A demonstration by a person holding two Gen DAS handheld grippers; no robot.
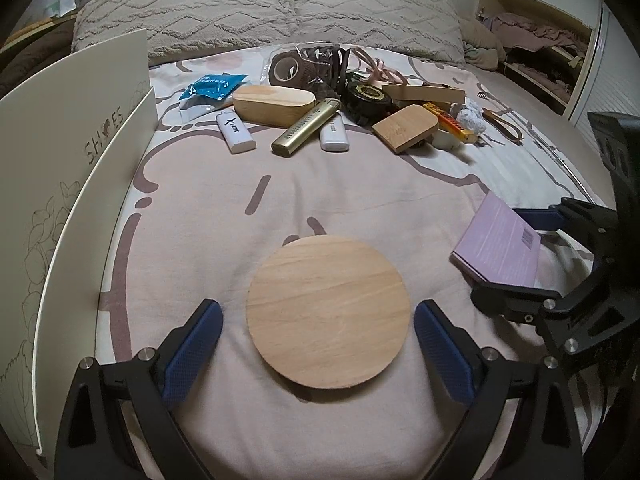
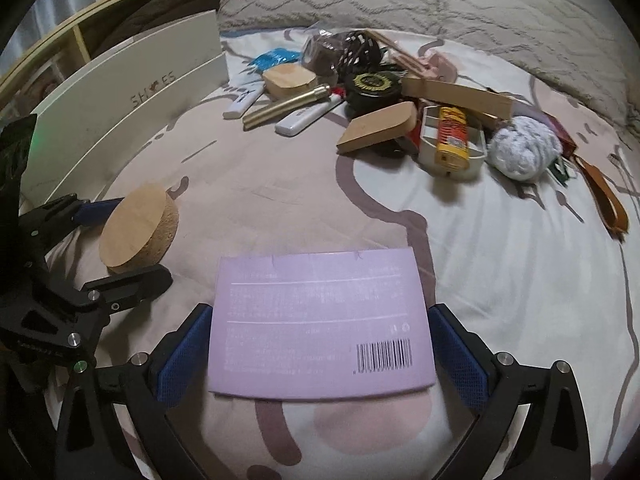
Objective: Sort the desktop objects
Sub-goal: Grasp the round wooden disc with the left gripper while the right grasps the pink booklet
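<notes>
A round wooden disc [image 1: 328, 312] lies on the bedsheet between the open fingers of my left gripper [image 1: 318, 340], with a small gap on each side; it also shows in the right wrist view [image 2: 138, 228]. A flat lilac box with a barcode [image 2: 320, 324] lies between the fingers of my right gripper [image 2: 320, 356], whose blue pads [image 2: 460, 356] stand at its two side edges; whether they press on it I cannot tell. The box also shows in the left wrist view [image 1: 500, 244].
A white shoe box [image 1: 76, 160] stands at the left. A heap at the back holds a wooden case [image 1: 274, 104], gold tube [image 1: 306, 126], white lighters [image 1: 236, 134], black tin [image 1: 368, 98], wooden block [image 1: 404, 128], white yarn ball [image 2: 524, 148] and leather strap [image 2: 604, 196]. Pillows [image 1: 264, 12] lie behind.
</notes>
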